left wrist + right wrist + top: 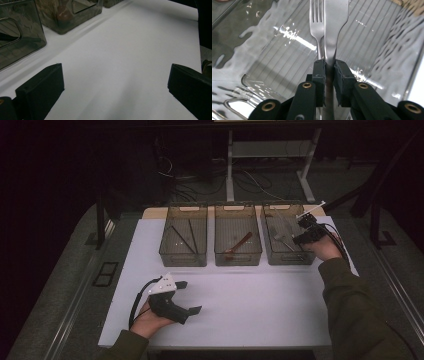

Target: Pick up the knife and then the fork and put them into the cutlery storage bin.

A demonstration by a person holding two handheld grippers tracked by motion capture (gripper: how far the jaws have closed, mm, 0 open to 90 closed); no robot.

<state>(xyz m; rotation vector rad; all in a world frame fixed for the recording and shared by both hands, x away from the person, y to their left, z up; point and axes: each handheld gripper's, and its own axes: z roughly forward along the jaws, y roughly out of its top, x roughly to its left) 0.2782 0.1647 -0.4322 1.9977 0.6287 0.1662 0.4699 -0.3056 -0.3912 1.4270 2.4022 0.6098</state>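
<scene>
The right gripper (329, 71) has its jaws clamped on a knife (334, 30) handle, lowered into the right bin (287, 257) beside a fork (317, 22), seemingly sorting cutlery, while the left gripper (192, 296) waits open-jawed over the desk (250, 295).

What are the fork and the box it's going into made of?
The fork looks like polished metal, probably steel: silvery, with bright reflections. The right gripper is shut on a second silvery utensil beside it. The right bin seems to be smoky see-through plastic, glossy, with ribs showing through its floor.
</scene>
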